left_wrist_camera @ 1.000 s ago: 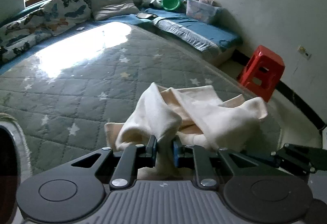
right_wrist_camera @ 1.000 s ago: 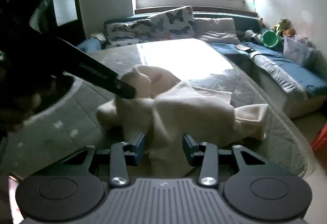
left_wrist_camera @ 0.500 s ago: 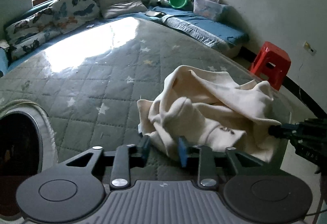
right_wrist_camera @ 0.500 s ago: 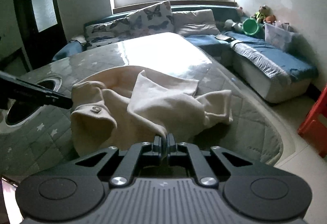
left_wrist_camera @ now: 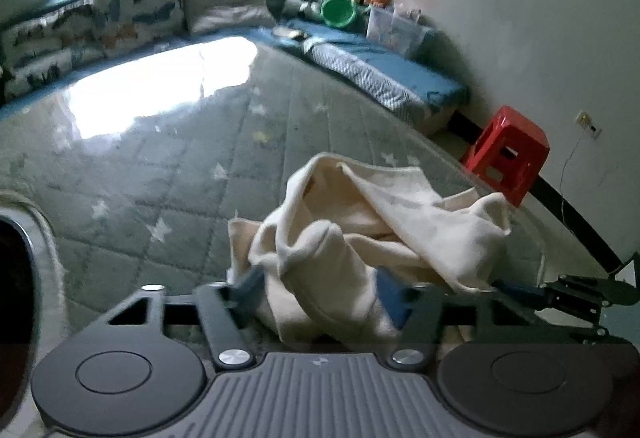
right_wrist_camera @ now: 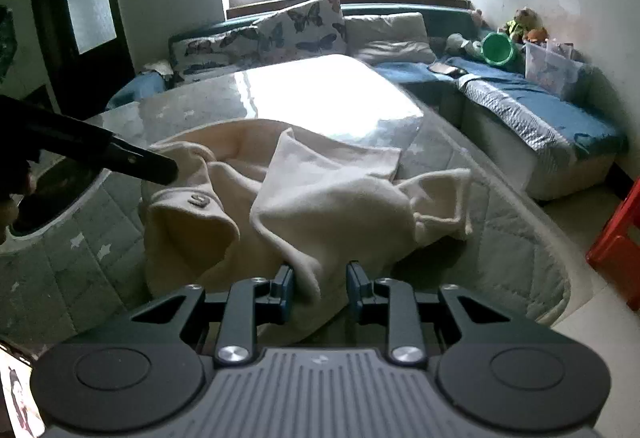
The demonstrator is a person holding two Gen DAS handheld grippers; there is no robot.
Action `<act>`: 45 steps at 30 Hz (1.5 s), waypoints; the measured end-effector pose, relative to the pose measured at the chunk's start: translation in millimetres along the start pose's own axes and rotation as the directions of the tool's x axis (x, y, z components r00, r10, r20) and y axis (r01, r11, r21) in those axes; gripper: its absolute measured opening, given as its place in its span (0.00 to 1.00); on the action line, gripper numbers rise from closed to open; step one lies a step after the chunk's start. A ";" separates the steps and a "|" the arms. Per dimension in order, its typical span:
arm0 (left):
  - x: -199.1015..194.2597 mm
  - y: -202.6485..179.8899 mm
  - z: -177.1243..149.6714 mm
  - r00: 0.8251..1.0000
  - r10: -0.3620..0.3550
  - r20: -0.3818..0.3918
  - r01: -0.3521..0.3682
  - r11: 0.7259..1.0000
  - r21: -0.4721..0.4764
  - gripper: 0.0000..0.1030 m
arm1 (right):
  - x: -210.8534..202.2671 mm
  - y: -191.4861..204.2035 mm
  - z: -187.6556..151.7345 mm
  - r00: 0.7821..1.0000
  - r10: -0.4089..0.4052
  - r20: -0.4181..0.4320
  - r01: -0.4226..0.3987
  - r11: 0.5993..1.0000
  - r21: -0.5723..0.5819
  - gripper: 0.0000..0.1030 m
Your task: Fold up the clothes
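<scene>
Cream garment (left_wrist_camera: 360, 222) lying crumpled near the front edge of a grey quilted mat with pale stars (left_wrist_camera: 168, 166), sleeves and hem bunched over one another, nothing folded yet. Seen from the left gripper (left_wrist_camera: 320, 284): jaws opening, a thick roll of cloth between them, draped over the left side; pads apparently not pressing on it, probably letting go to hunt for a better edge. Seen from the right gripper (right_wrist_camera: 318, 284): jaws also opening, a hanging fold of the garment (right_wrist_camera: 312, 198) between them, brushing the left pad and clear of the right one, so no firm grip. Both tools angled down at the near side of the heap, likely so an edge can be picked up and the cloth spread flat first. Left tool's dark finger also visible from the right view, resting at the collar by a metal button (right_wrist_camera: 198, 200). Red stool (left_wrist_camera: 506, 152) on the floor beyond the mat, cushioned bench (right_wrist_camera: 532, 106) along the wall.
</scene>
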State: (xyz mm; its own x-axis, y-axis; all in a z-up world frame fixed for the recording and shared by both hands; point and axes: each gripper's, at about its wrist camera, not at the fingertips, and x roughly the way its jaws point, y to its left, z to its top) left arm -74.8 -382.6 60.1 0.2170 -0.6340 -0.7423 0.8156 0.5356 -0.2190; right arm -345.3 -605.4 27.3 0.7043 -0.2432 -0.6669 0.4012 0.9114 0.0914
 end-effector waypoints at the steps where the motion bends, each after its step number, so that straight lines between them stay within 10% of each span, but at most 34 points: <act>1: 4.2 1.3 -0.2 1.000 0.002 -0.006 -0.002 1.000 -0.007 0.40 | 1.8 0.6 -0.3 1.000 0.001 -0.005 -0.001 1.000 -0.002 0.26; 8: 2.5 6.7 -4.6 1.000 0.018 0.021 -0.018 1.000 0.010 0.10 | 8.4 7.9 6.8 0.999 0.018 -0.033 -0.019 0.999 -0.039 0.05; 21: -72.0 74.0 6.5 0.971 0.151 0.184 -0.134 0.986 -0.099 0.08 | -0.8 66.8 96.2 0.985 0.142 0.095 -0.120 0.970 -0.212 0.04; 29: -126.7 143.3 22.0 0.916 0.314 0.248 -0.252 0.935 -0.251 0.07 | 30.9 118.0 180.2 0.963 0.236 0.129 -0.198 0.947 -0.254 0.03; 39: -226.4 177.7 46.9 0.783 0.469 0.408 -0.354 0.876 -0.328 0.07 | 26.6 185.4 242.3 0.896 0.321 0.307 -0.219 0.920 -0.324 0.03; 45: -238.7 167.3 8.1 0.779 0.490 0.390 -0.388 0.866 -0.314 0.08 | 25.2 191.9 224.4 0.897 0.357 0.262 -0.241 0.890 -0.386 0.03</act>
State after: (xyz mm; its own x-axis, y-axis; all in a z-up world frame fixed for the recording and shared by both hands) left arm 14.2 -146.2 205.7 0.7784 -0.4490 -0.4388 0.4539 0.8853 -0.1008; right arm -119.2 -511.1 194.0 0.9281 0.0203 -0.3717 -0.0392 0.9983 -0.0435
